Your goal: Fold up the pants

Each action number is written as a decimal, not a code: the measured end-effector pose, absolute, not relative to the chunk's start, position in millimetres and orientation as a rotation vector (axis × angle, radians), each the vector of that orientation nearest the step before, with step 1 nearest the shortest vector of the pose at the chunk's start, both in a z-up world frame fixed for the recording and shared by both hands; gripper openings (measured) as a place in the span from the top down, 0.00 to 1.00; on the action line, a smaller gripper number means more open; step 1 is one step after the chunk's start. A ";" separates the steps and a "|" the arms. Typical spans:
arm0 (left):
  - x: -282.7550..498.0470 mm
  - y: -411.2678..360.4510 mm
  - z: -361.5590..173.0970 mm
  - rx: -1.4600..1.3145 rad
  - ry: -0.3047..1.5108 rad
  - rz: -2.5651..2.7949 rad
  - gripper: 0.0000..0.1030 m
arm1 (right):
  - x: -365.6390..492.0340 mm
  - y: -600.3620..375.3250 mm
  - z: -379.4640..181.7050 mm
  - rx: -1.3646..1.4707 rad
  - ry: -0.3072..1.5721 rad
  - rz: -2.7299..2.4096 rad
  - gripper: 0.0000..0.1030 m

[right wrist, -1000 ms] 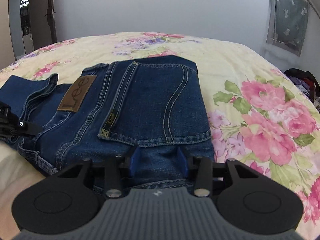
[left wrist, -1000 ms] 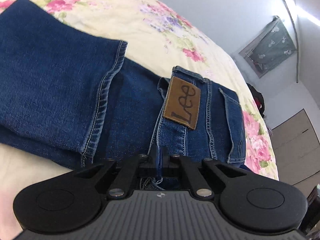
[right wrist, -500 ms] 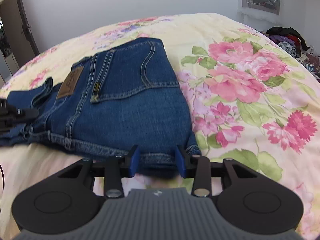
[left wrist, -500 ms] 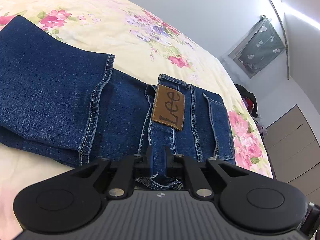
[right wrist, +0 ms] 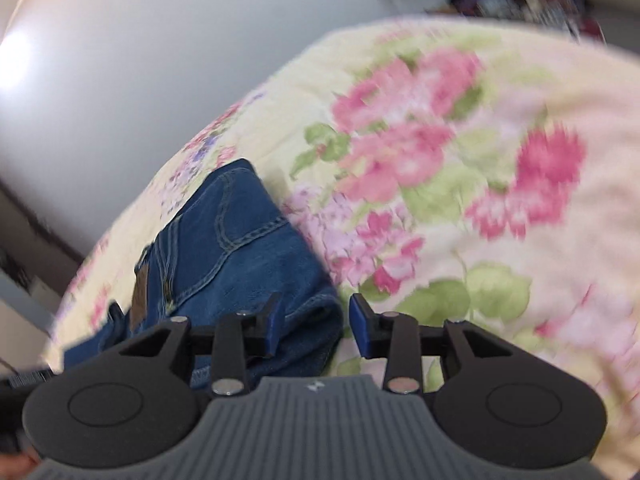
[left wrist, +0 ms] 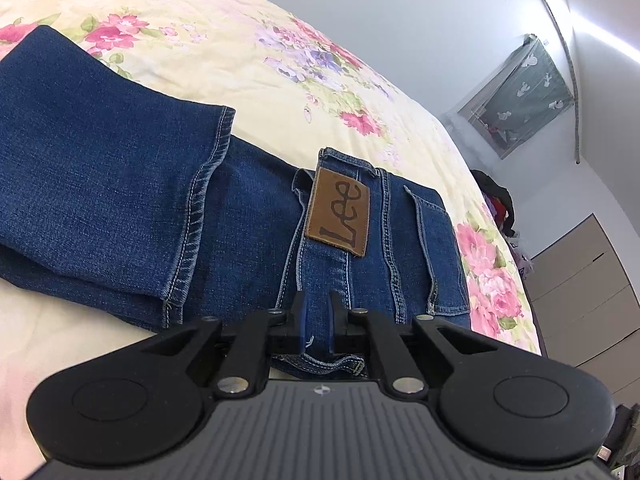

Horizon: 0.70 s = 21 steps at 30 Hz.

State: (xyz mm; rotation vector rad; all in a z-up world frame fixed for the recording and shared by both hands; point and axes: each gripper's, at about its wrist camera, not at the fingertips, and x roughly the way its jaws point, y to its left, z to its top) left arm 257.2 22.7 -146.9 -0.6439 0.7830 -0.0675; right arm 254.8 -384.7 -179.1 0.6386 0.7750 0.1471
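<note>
Folded blue jeans [left wrist: 120, 184] lie on the floral bedspread, brown Lee patch [left wrist: 338, 216] facing up, the leg hems folded over near the waistband. My left gripper [left wrist: 316, 320] has its jaws slightly apart around the near waistband edge, no longer pinching it. My right gripper [right wrist: 314, 322] is open at the right corner of the jeans [right wrist: 240, 248]; its left finger rests over the denim and the right finger is over the bedspread. The right wrist view is motion-blurred.
The floral bedspread [left wrist: 240, 52] extends around the jeans. A grey wall hanging [left wrist: 520, 96] and a pile of clothes [left wrist: 496, 196] are at the far right, with wooden drawers [left wrist: 580, 280] beyond the bed edge.
My left gripper's jaws have parted slightly from the waistband. My right gripper has opened wider, pulled back and swung right, so the jeans now sit at the left of its view.
</note>
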 end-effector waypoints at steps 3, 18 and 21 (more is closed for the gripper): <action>257.0 21.6 -146.4 -0.642 0.783 -0.066 0.92 | 264.3 -389.8 -193.4 0.745 0.822 0.184 0.89; 188.6 138.0 -134.8 -0.762 0.700 0.124 0.41 | 229.1 -348.5 -148.4 0.358 0.637 0.185 0.99; 174.1 170.4 -150.0 -0.847 0.707 0.182 0.39 | 219.9 -308.5 -129.6 0.196 0.544 0.313 0.92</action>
